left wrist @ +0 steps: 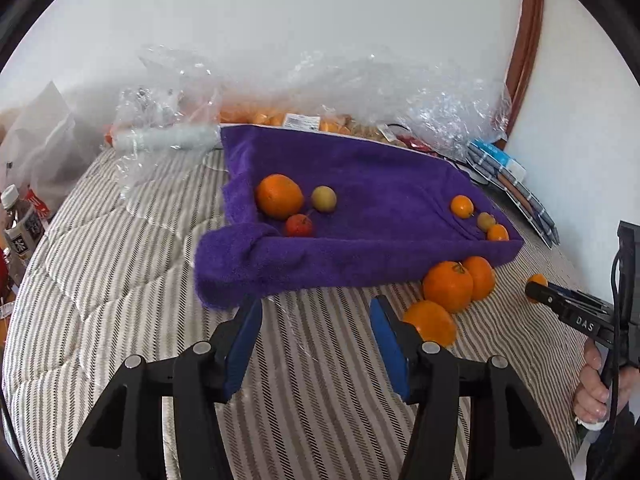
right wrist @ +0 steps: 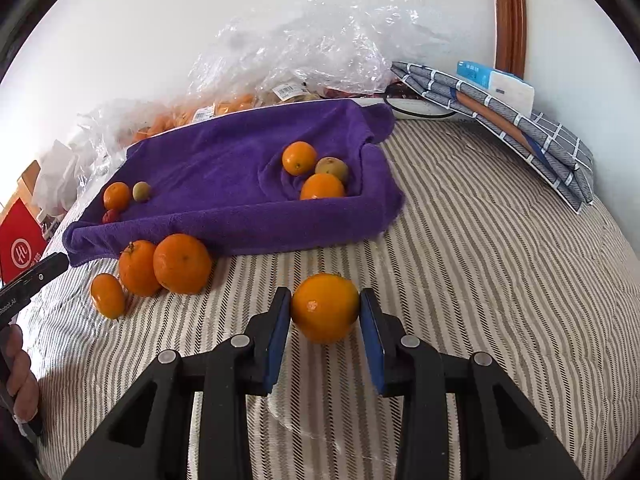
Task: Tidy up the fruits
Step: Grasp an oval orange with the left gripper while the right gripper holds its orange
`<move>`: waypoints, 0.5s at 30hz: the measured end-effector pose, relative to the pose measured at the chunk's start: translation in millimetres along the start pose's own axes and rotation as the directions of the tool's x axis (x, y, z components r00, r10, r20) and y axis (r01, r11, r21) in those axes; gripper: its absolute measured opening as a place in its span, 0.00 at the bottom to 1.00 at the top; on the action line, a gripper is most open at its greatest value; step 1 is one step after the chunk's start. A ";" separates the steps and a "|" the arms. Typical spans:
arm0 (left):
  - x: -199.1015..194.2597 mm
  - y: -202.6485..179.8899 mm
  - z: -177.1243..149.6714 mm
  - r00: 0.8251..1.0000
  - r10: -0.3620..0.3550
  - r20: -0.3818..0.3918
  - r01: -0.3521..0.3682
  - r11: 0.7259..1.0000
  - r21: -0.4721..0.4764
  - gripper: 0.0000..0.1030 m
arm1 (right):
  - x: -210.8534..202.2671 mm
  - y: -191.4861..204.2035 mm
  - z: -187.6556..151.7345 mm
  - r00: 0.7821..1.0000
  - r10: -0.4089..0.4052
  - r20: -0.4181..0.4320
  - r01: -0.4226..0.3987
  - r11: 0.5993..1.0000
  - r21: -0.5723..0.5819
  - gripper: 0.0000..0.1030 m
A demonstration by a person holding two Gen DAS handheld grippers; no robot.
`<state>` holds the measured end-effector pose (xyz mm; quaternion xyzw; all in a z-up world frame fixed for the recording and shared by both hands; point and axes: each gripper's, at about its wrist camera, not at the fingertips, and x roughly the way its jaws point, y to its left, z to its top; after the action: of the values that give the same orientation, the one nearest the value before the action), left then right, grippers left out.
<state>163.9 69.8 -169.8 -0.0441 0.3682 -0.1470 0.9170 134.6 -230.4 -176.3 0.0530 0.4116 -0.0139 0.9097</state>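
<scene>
Ahead of my tongs a striped quilted bedspread [right wrist: 480, 248] stretches to a plain white wall [right wrist: 200, 20]. Far right of them a curved brown wooden frame [right wrist: 508, 12] rises against that wall. Soft, even daylight fills the room.

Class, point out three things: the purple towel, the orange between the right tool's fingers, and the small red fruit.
purple towel [right wrist: 224, 160]: right wrist view, bare middle.
orange [right wrist: 325, 307]: right wrist view, front face.
small red fruit [left wrist: 299, 225]: left wrist view, centre.
</scene>
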 end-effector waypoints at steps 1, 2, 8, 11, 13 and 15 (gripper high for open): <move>-1.1 -3.7 -1.8 1.000 -0.005 0.001 0.005 1.000 0.000 0.52 | -1.8 -2.3 -0.8 1.000 -0.013 0.009 0.013 1.000 -0.005 0.34; -2.9 -8.2 -3.5 0.999 -0.033 -0.001 0.033 0.999 -0.001 0.52 | -3.4 -4.9 -2.3 1.000 -0.021 0.016 0.021 1.000 -0.007 0.34; 0.5 -44.1 -7.4 0.990 -0.132 -0.044 0.133 0.990 0.034 0.53 | -9.4 -20.6 -5.3 0.999 -0.021 0.031 0.020 1.000 0.021 0.34; 16.2 -58.6 -7.9 0.984 -0.154 -0.092 0.158 0.986 0.042 0.53 | -9.1 -23.4 -5.6 1.000 -0.016 0.027 0.015 0.999 0.035 0.34; 26.5 -65.3 -7.7 0.987 -0.115 -0.111 0.121 0.991 0.050 0.53 | -10.8 -23.8 -6.3 0.999 -0.002 0.037 0.001 0.999 0.037 0.34; 32.4 -68.3 -6.0 0.988 -0.091 -0.125 0.098 0.994 0.050 0.53 | -13.1 -27.6 -6.7 0.999 0.013 0.050 -0.016 0.999 0.051 0.34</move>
<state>165.7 -4.8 -182.7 -0.0269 0.4171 -0.2030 0.8855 119.1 -257.4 -173.2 0.0792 0.3882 -0.0191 0.9180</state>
